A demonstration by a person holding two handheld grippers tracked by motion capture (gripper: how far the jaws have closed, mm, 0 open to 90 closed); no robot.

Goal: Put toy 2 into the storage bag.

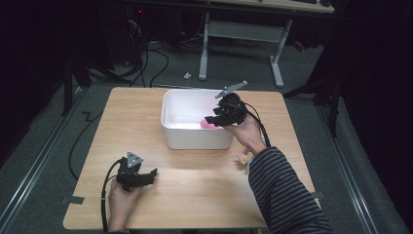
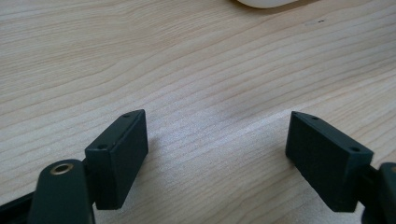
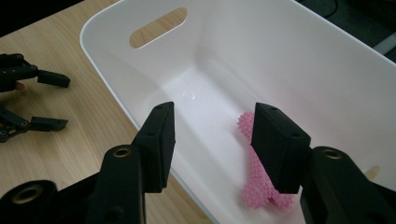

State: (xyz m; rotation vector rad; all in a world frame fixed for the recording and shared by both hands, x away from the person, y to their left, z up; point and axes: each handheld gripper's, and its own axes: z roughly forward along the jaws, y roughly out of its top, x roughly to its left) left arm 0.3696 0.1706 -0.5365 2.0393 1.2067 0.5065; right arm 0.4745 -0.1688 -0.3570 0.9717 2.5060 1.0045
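My right claw (image 3: 212, 140) hangs over the near-right part of the white tub (image 1: 170, 127), its jaws partly apart with nothing pressed between them; the pink spiky bone toy (image 3: 261, 186) lies below them on the tub floor, loose, against the right-hand wall as the right gripper view frames it. The toy sits a little to the far-jaw side of my gap rather than centred under it, and its long axis runs roughly along the line in which the claw points, from the knob behind the right-hand jaw down to the knob at the picture's lower edge. If I want it again I judge I must drop straight down and shift slightly toward that wall; if I am done with it, the way out is up and back over the rim.

In the high view my right claw (image 1: 220, 118) tilts down into the tub from the right, forearm in a striped sleeve (image 1: 285, 192) reaching across the desk (image 1: 204, 200); this hand is plainly the nearer one.

My left claw (image 1: 152, 173) rests low on the desk near its front left, well apart from the tub; its jaws stand wide apart over bare wood, holding nothing.
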